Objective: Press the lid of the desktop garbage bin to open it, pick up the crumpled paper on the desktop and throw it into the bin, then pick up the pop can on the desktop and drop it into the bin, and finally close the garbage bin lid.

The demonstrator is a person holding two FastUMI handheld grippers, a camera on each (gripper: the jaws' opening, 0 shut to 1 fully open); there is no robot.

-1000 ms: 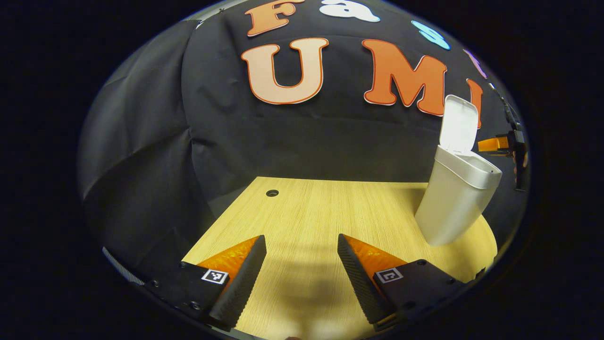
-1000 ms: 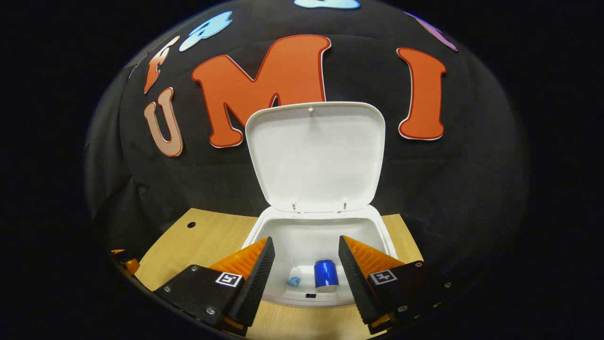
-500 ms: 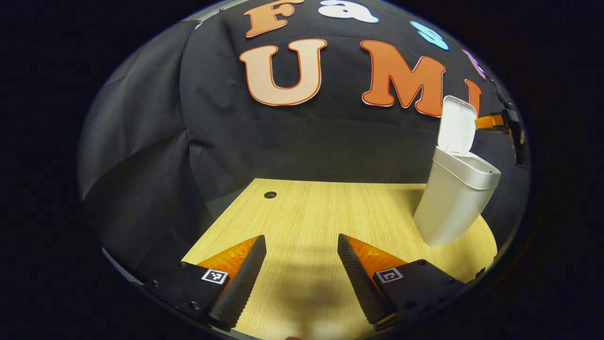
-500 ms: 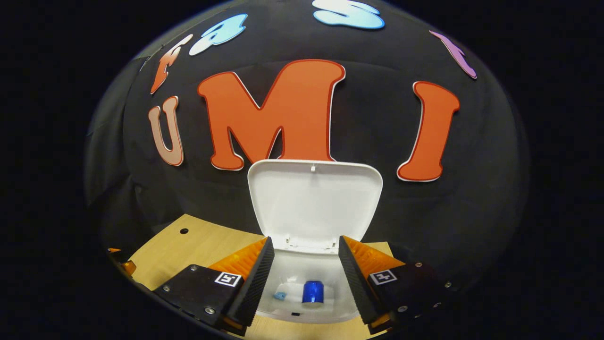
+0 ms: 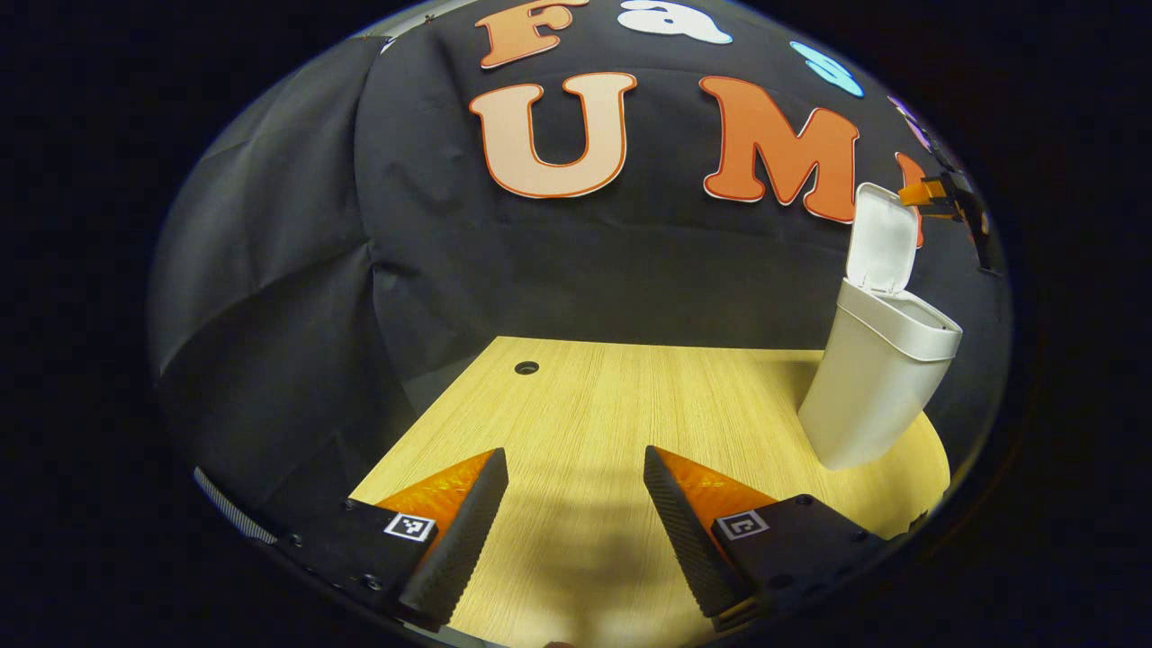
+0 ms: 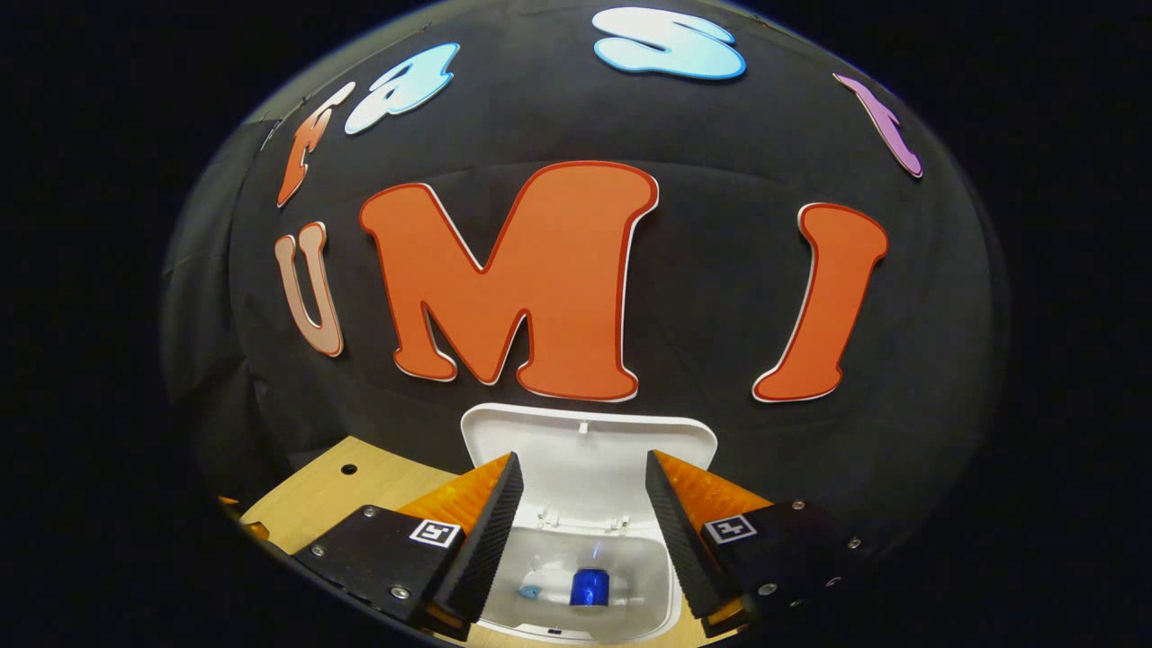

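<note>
In the right gripper view, the right tool (image 6: 576, 531) has its two fingers spread wide apart and holds nothing. Between them, at 6 o'clock, lies the open mouth of the white plastic desktop garbage bin (image 6: 661, 594), its near rim cut off by the edge of the view and its sides hidden behind the fingers. On the bin's floor rests the blue metal pop can (image 6: 589, 587), and just beside it at 9 o'clock a small blue scrap, the crumpled paper (image 6: 529, 592), too small to make out clearly. Beyond the can the white hinged lid (image 6: 585, 454) stands upright. A corner of the pale wood-grain surface (image 6: 360, 481) shows at 8 o'clock.

In the left gripper view, the left tool (image 5: 574, 517) is likewise wide open and empty above the surface (image 5: 612, 405). Farther off at 3 o'clock the bin (image 5: 868, 396) stands on the surface with its lid (image 5: 884, 238) raised. Past the lid's top edge, at 2 o'clock, part of the right tool (image 5: 936, 193) pokes in, mostly cut off. A small round hole (image 5: 526, 367) sits near the surface's far edge.
</note>
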